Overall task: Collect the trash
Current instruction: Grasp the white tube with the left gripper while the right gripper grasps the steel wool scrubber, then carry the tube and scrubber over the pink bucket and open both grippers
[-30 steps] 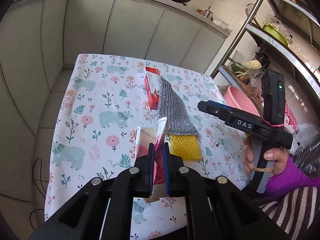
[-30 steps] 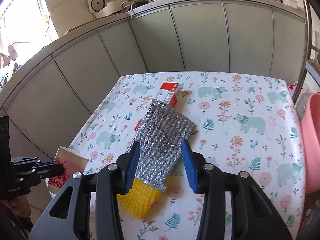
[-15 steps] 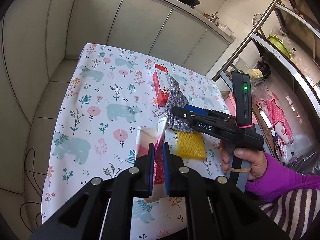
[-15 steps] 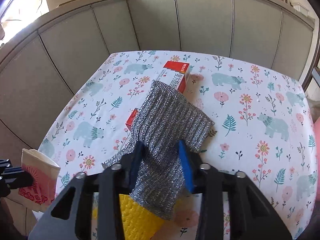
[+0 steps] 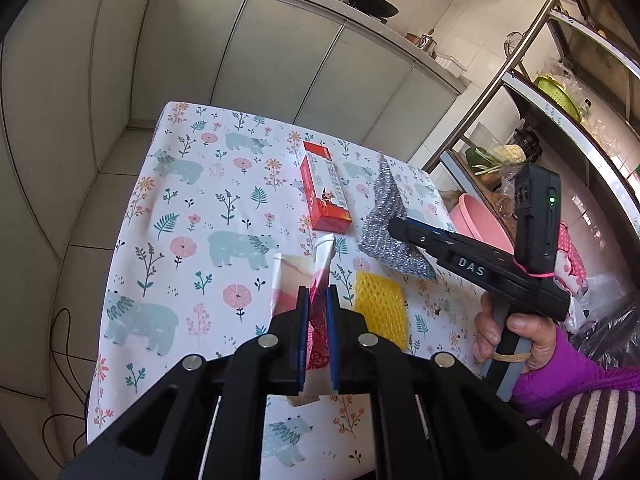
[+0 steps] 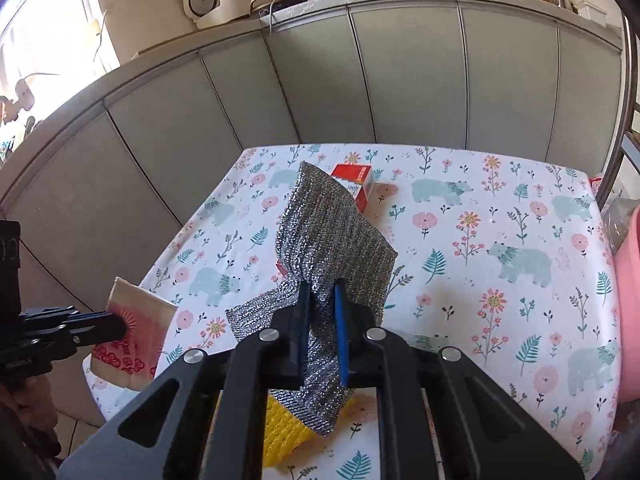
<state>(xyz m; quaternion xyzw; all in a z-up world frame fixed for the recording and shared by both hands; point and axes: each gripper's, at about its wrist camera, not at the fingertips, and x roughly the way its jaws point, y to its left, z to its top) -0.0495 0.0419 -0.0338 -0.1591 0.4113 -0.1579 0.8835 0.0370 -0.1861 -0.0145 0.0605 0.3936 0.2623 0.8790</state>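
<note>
Table: my table [image 5: 192,216] has a white cloth with bears, flowers and leaves on it.
Red box: a long red and white box [image 5: 326,192] lies flat near the middle.
Yellow net: a yellow foam net [image 5: 378,304] lies flat near my edge, well apart from the box.

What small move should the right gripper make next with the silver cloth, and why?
Probably carry it left to the paper bag that the left gripper holds. The right gripper already pinches the silver cloth, which is lifted above the table.
</note>
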